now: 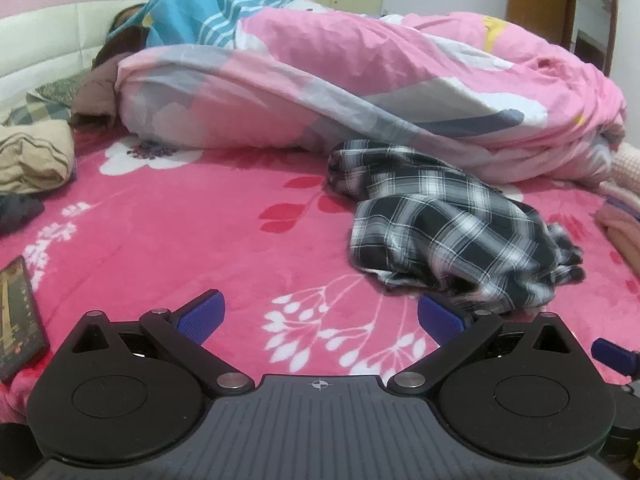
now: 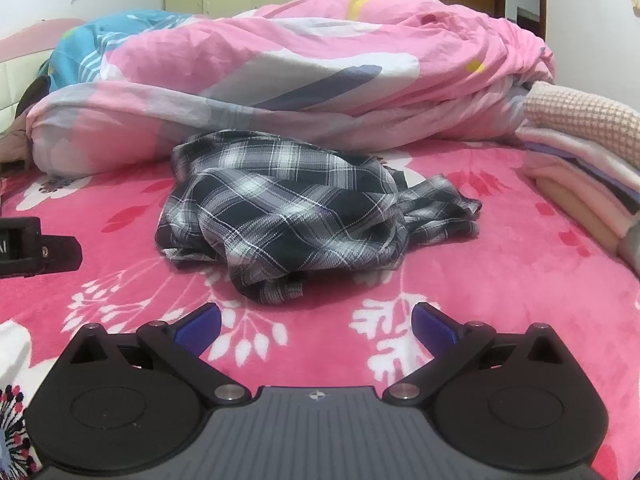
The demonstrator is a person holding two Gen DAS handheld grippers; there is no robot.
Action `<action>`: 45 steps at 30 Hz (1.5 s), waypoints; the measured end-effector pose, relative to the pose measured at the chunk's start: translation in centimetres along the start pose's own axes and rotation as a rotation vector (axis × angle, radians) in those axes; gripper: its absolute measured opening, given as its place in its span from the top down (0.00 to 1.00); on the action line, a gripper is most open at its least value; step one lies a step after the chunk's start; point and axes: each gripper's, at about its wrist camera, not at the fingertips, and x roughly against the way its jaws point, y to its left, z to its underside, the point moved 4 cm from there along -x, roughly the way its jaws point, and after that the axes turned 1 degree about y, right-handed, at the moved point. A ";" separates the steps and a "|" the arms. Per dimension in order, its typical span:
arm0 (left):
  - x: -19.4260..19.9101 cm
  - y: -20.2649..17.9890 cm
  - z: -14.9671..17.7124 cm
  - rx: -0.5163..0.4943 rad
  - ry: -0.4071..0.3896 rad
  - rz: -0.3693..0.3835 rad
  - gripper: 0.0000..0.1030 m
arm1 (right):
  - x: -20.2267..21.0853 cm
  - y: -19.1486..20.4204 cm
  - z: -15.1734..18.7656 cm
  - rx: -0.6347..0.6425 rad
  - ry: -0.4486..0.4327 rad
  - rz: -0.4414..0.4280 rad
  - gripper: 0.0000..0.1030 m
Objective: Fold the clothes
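Left tool (image 1: pixel 319 314): blue pads spread wide, nothing between them, low over the bed (image 1: pixel 224 240). Phone (image 1: pixel 18 316) lies at its far left; a beige folded cloth (image 1: pixel 34 156) sits further back on that side. Plaid shirt (image 1: pixel 452 220) lies ahead and to the right of this tool, crumpled, its nearest hem just beyond the right pad.

Right tool (image 2: pixel 316 322): pads likewise spread, empty. Same plaid shirt (image 2: pixel 304 208) sits almost dead ahead, near, slightly left of centre. Judgement: right tool is better lined up; left must swing rightward.

Shirt's long axis cannot be told; it is a heap, one loose part trailing right. Fabric thin, woven, black-white check, soft creases. Bed cover is plush pink fleece with white floral print. Pink quilt (image 2: pixel 304 64) is bunched behind; folded stack (image 2: pixel 580 184) at right.
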 end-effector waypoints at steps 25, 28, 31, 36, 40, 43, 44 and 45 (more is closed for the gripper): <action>-1.7 0.1 0.9 -0.029 0.043 -0.020 0.00 | -0.5 0.2 0.2 0.016 0.022 0.016 0.00; -1.8 -0.2 1.2 -0.035 0.051 -0.011 0.00 | -0.3 0.0 0.4 0.020 0.022 0.026 0.00; -1.8 -0.7 1.3 -0.044 0.055 -0.005 0.00 | -0.4 -0.4 0.5 0.010 0.028 0.031 0.00; -2.1 -1.1 1.2 -0.040 0.065 0.003 0.00 | -0.4 -1.0 0.4 0.007 0.031 0.047 0.00; -2.1 -1.2 1.1 -0.042 0.063 0.002 0.00 | -0.3 -1.3 0.0 0.008 0.024 0.052 0.00; -2.1 -1.2 1.1 -0.043 0.059 0.001 0.00 | -0.2 -1.3 -0.2 0.010 0.018 0.054 0.00; -2.1 -1.2 1.1 -0.043 0.059 -0.001 0.00 | -0.2 -1.3 -0.2 0.012 0.017 0.053 0.00; -2.2 -1.2 1.1 -0.043 0.060 -0.003 0.00 | -0.2 -1.2 -0.3 0.015 0.015 0.053 0.00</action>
